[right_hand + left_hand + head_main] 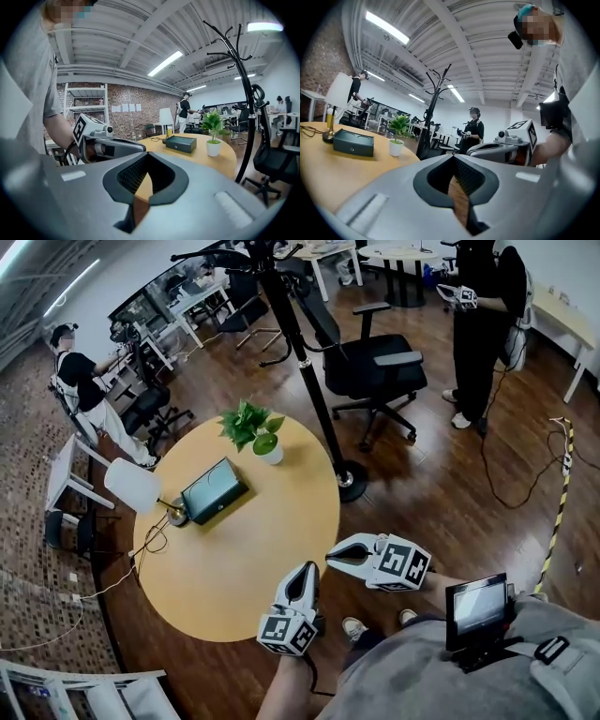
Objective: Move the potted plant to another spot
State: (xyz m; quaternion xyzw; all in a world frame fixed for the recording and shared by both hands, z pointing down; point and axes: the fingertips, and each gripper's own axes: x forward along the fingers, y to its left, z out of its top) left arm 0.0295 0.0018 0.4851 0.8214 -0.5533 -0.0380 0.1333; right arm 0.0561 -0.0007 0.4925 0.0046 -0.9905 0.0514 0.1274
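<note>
The potted plant [256,432], green leaves in a small white pot, stands at the far edge of the round wooden table [234,568]. It shows small in the left gripper view [397,139] and in the right gripper view [213,136]. My left gripper [305,575] is at the table's near edge, jaws shut with nothing in them. Just to its right, off the table's rim, my right gripper [336,554] is also shut and empty. Both are far from the plant.
A dark green box [215,490] and a white-shaded lamp [133,487] with a trailing cable sit on the table's left. A black coat stand [309,371] rises just behind the table, an office chair [375,367] beyond it. People stand at far right [483,324] and far left [84,381].
</note>
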